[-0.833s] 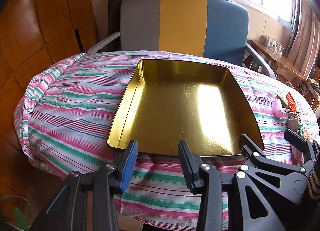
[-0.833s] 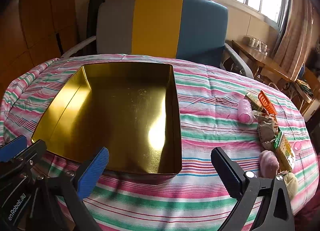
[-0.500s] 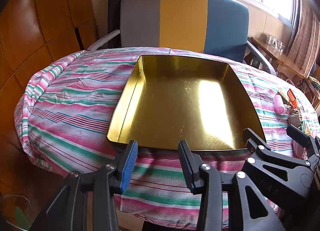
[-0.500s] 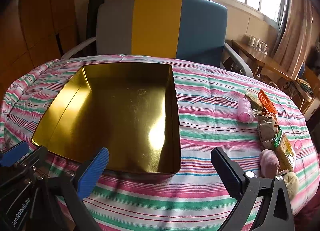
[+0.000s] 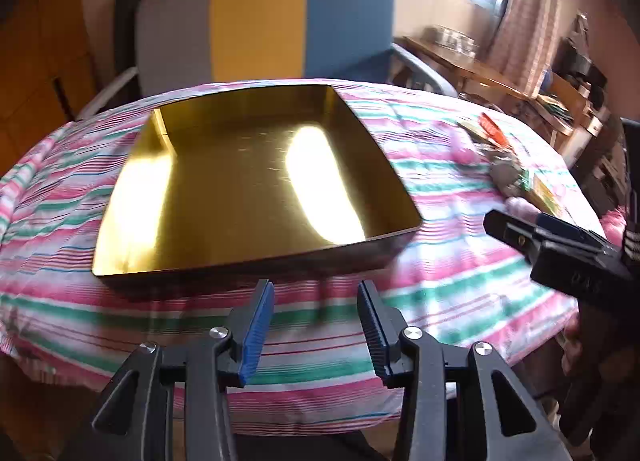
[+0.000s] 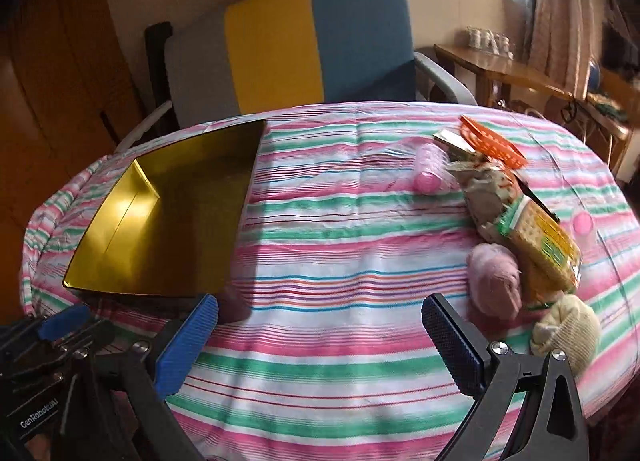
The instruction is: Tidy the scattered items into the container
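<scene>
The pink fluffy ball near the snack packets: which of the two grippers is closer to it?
The right gripper. Its open fingers sit just short of the pink ball, which lies ahead to their right. The left gripper stays in front of the gold tray, farther away.

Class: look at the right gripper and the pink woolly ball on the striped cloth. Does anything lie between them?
Nothing visible does. The right gripper, open, faces bare striped cloth; the pink woolly ball lies just beyond its right finger.

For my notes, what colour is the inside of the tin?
Shiny gold, seen best in the left wrist view: tin.
</scene>
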Action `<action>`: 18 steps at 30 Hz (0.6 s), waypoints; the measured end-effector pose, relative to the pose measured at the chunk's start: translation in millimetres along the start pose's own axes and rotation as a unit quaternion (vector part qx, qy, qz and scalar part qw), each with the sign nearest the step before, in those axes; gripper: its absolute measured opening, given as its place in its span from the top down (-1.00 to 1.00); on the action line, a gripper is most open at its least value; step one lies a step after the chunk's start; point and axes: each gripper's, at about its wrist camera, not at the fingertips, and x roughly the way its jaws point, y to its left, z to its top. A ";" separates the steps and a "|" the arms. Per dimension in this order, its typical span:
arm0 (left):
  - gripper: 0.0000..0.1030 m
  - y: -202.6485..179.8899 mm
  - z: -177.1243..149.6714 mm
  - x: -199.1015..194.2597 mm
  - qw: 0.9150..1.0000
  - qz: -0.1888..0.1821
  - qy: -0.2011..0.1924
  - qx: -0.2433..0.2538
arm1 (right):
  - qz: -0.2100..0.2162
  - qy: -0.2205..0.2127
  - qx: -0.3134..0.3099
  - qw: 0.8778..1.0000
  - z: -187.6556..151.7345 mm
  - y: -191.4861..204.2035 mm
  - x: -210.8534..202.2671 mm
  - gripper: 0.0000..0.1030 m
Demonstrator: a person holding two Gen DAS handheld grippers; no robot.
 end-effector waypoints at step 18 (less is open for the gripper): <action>0.06 -122.8 22.9 59.7 0.971 -0.187 0.090 0.119 | 0.182 0.020 0.214 0.960 -28.0 -170.0 -22.7 -1.00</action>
